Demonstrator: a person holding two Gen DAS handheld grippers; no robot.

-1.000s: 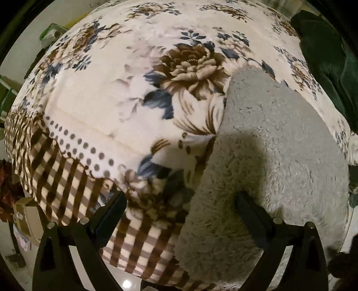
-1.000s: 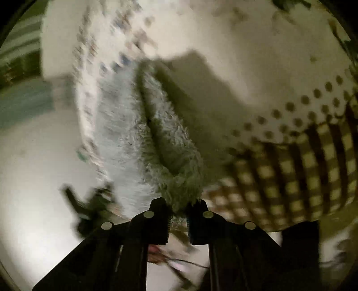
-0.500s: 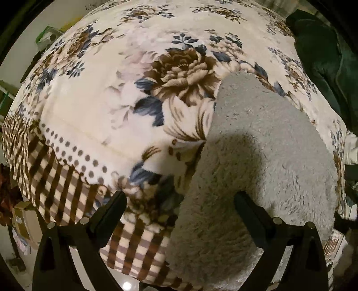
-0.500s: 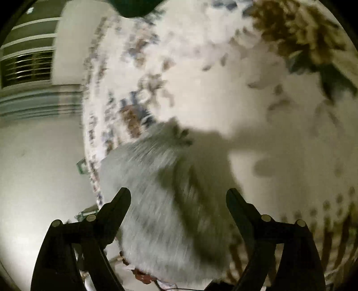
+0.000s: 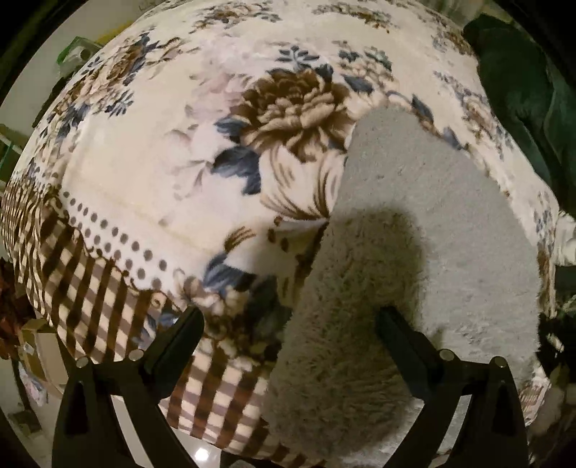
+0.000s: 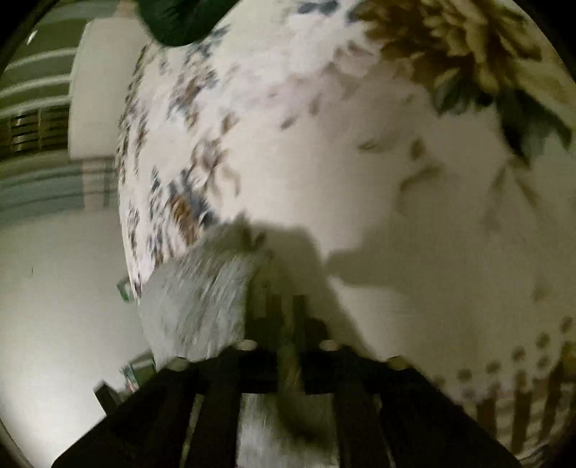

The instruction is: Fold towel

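Note:
A fluffy grey towel (image 5: 432, 216) lies flat on a floral blanket (image 5: 144, 162) that covers the bed. My left gripper (image 5: 289, 313) hovers open over the towel's near left edge, one finger above the blanket and the other above the towel. It holds nothing. In the blurred right wrist view, my right gripper (image 6: 288, 306) has its fingers closed together with a strip of towel (image 6: 194, 306) pinched between them. More of the towel shows to its left and underneath it.
A dark green cloth (image 5: 522, 90) lies at the far right of the bed and shows again as the green cloth (image 6: 180, 18) at the top of the right wrist view. The blanket's checked border (image 5: 90, 288) hangs over the bed edge above a pale floor (image 6: 54, 324).
My right gripper was shut on a raised fold of towel, then opened over it, and is now shut again low on the towel's edge. The left gripper stayed open and drifted slightly.

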